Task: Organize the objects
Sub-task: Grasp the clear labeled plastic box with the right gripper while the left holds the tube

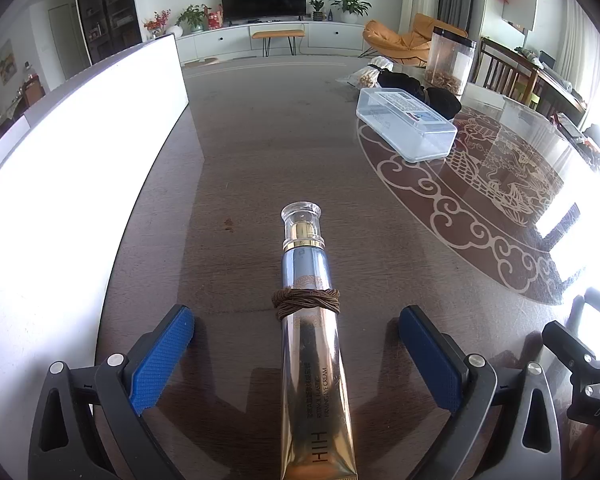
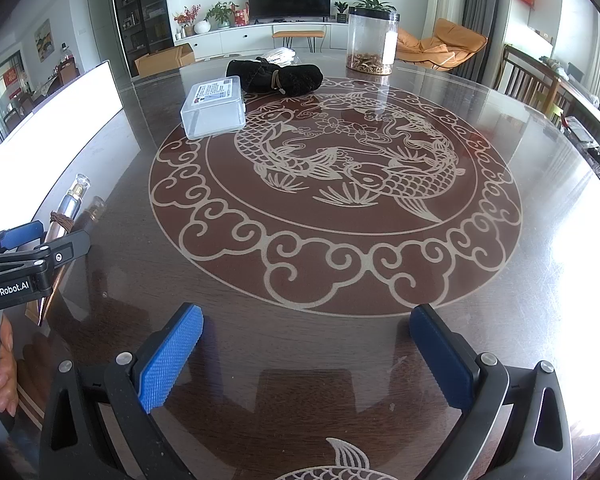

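Left hand-held gripper (image 1: pixel 296 354) released, astride cream tube (image 1: pixel 314 360) | tube base cropped | right hand-held gripper (image 2: pixel 306 354) released, empty

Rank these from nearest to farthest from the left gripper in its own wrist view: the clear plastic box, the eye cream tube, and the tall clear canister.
1. Eye cream tube: lying between the open left gripper fingers, untouched.
2. Clear plastic box: farther up the table, on the right.
3. Tall clear canister: beyond the box, at the far right.
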Demonstrator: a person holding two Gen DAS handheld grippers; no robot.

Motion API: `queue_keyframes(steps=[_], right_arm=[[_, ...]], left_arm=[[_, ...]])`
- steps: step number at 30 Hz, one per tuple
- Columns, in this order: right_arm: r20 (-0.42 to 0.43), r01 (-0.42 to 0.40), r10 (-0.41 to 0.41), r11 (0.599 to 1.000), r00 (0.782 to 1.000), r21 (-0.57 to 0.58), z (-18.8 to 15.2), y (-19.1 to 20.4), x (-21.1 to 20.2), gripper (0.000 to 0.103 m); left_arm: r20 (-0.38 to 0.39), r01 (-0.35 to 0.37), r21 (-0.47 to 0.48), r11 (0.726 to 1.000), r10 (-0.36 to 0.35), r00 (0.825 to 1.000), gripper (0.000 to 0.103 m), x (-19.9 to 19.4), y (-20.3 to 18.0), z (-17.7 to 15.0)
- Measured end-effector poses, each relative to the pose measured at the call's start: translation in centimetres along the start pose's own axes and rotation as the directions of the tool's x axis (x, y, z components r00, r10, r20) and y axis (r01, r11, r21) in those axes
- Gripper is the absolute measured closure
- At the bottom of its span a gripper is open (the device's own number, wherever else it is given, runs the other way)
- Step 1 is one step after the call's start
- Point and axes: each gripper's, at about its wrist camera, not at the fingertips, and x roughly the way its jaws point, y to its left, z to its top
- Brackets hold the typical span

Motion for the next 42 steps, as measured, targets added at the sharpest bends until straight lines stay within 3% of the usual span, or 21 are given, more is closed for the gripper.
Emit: queue_keyframes(steps=[3,7,12,17,21,24,26,29,35,42], right_arm=[[0.0,-0.011,0.011,1.0,1.0,0.0,0.0,-0.1,-0.1,0.0],[0.042,-0.125,0.122,0.989,0.992,0.082,1.6,-0.9,-0.7,0.0],[0.043,-0.194,0.195,0.981,0.98,-0.023,8.7,2.6,0.6,0.0],[-0.059,-0.196,0.191,0.977,0.98,-0.079,16.3,6.6,5.7,0.0],[-0.169,-0.188,0.174,0.979,0.97,-0.072,18.3,7.7,10.0,0.0],[-0.202,-0.176,0.153,0.979,0.967,-0.102,18.5,8.5,11.6,0.0],[-0.18,-0.185,0.162,0.976,0.97,-0.114,18.5,8.8,11.6,0.003],[-0.172,-0.195,0.169,0.97,0.97,-0.147,18.2,9.4,11.4,0.042],[-0.117,-0.212,0.194,0.964,0.974,-0.159,15.5,8.7,8.5,0.042],[-0.058,-0.155,0.151,0.985,0.987,-0.076,7.7,3.5,2.9,0.042]], left_arm=[[0.0,0.0,0.0,1.0,0.0,1.0,0.0,0.0,0.0,0.0],[0.0,0.0,0.0,1.0,0.0,1.0,0.0,0.0,0.0,0.0],[0.001,-0.001,0.0,1.0,0.001,1.0,0.0,0.0,0.1,0.0],[0.001,-0.001,-0.001,1.0,0.001,1.0,0.0,0.0,0.0,0.0],[0.001,-0.001,-0.001,1.0,0.001,1.0,0.0,0.0,0.0,0.0],[0.001,-0.001,-0.001,1.0,0.001,1.0,0.0,0.0,0.0,0.0],[0.001,-0.001,-0.002,1.0,0.001,1.0,0.0,0.0,0.0,0.0],[0.001,-0.001,-0.002,1.0,0.001,1.0,0.0,0.0,0.0,0.0],[0.001,-0.001,-0.002,1.0,0.001,1.0,0.0,0.1,-0.1,0.0],[0.002,-0.003,-0.003,1.0,0.003,1.0,0.0,0.1,0.0,0.1]])
